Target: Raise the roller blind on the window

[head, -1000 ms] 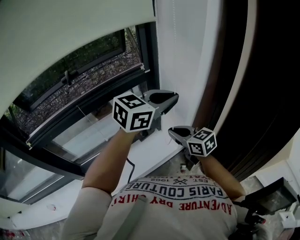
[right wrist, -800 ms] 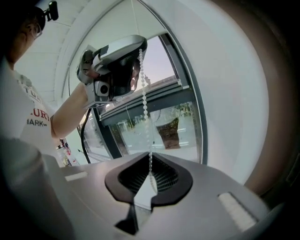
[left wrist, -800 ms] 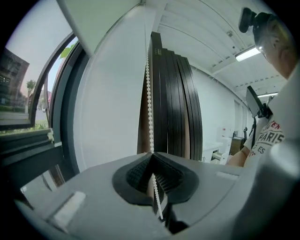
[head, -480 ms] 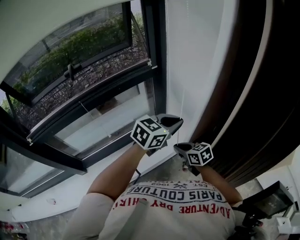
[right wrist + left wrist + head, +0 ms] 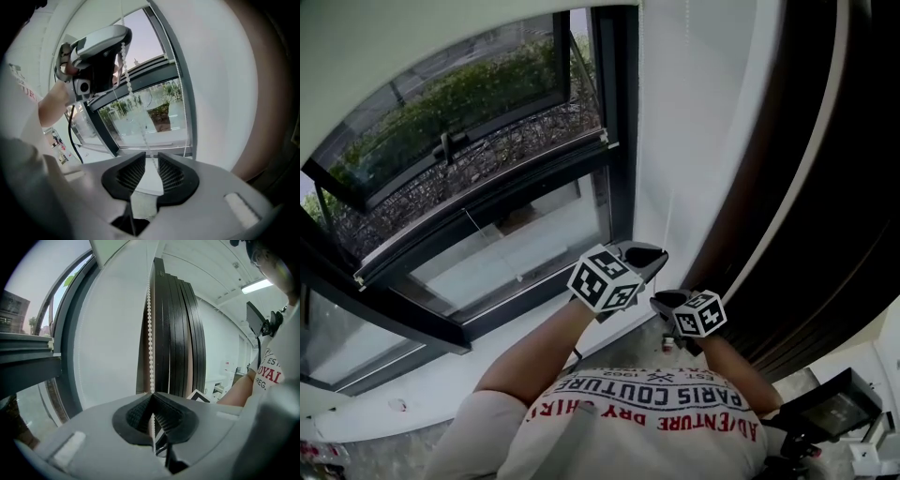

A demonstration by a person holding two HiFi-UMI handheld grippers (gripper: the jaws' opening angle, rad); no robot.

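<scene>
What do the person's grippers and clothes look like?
The left gripper and right gripper are smooth pale grey shells with black ribbed fingers, each carrying a white cube with black square markers. A thin black cable trails from the left. The right gripper's fingers have just been opening around the bead chain. The T-shirt is white, short-sleeved, red-lettered.

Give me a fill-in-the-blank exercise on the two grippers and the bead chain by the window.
1. The left gripper is ____ on the bead chain.
2. The jaws of the right gripper stand ____, with the chain running between them.
3. Along the chain, the left gripper sits ____ the right one.
Missing words: shut; apart (these jaws have just been opening); above.
</scene>
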